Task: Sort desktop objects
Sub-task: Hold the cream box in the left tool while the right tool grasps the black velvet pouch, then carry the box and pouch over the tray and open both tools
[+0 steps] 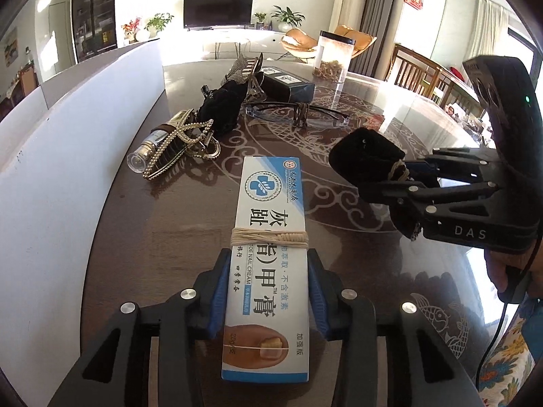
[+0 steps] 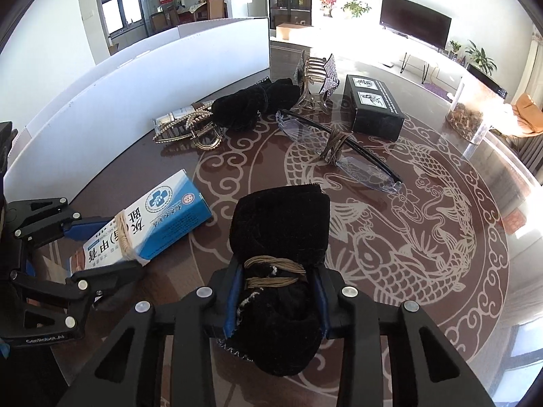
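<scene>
Left gripper (image 1: 268, 291), lower centre of its view: clenched on nail cream box (image 1: 269, 254), long axis running away along the fingers | right gripper (image 2: 275, 291), lower centre of its view: clenched on black velvet bundle (image 2: 281, 237), likewise lengthwise | ungrasped glasses (image 2: 336, 149) upper right, nearer the right gripper.

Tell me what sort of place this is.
Most likely a home living and dining room. A television stands on a low white unit with potted plants beside it, wooden dining chairs line one side, and the work happens on a dark glass-topped table patterned with fish.
</scene>
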{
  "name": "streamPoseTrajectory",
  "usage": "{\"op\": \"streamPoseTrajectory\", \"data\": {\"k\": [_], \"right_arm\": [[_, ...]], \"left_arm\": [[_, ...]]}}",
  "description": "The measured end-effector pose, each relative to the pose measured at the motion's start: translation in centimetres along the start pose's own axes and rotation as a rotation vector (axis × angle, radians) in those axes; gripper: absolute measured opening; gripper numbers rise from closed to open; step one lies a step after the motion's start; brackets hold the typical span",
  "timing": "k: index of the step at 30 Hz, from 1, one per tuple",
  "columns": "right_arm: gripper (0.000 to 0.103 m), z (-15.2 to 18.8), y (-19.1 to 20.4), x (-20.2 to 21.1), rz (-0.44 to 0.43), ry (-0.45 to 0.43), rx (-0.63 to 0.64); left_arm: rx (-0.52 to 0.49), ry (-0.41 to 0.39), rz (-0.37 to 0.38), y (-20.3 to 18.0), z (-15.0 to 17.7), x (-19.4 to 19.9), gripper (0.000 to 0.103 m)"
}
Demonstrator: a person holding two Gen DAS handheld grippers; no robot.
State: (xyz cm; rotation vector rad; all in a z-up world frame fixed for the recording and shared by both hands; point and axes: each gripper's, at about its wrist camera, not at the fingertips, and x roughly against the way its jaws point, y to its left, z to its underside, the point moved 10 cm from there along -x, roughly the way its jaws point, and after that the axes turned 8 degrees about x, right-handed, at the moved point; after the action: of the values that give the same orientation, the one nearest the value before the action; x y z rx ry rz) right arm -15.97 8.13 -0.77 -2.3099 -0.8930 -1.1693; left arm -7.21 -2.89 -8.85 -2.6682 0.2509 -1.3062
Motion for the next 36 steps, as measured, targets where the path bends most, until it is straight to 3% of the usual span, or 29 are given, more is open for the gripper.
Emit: {"op": "streamPoseTrajectory", "data": {"k": [3,10,15,20,24,27,30,36], "right_arm": [[0.036,1.5,0.5,2.6,0.006,-0.028,-0.020],[0.036,6.2,1.3,6.5,0.031,-0.046,-0.048],[0.036,6.4,2.4,7.7,-0.001,-0.070,-0.067],[0.036,0.8,6.1,8.8,-0.062,-0.162,-0.002],[0.036,-6.3,11.3,9.4,-0.152,-0.261,0.073],[0.036,-11.3,16.4,9.5,-0.243,-0.319,0.126],[0.036,-15.2,22.0,8.6,-0.326,-0.338,0.193],[0.036,-17.6,31.5,2.4,-0.391,-0.230,0.359]], "left_arm": [[0.053,-0.040,0.050,0.2,-0.4,1.7,0.042],[0.094,-0.133,0.087,-0.7,-0.7,6.2,0.042],[0.168,-0.231,0.101,1.0,-2.9,11.2,0.042],[0.290,-0.334,0.031,8.5,-6.4,17.0,0.042],[0.357,-0.334,-0.110,16.8,-7.6,19.1,0.042],[0.390,-0.283,-0.207,22.4,-7.7,18.7,0.042],[0.449,-0.206,-0.249,26.8,-7.1,17.1,0.042],[0.538,-0.109,-0.288,31.4,-5.1,13.8,0.042]]}}
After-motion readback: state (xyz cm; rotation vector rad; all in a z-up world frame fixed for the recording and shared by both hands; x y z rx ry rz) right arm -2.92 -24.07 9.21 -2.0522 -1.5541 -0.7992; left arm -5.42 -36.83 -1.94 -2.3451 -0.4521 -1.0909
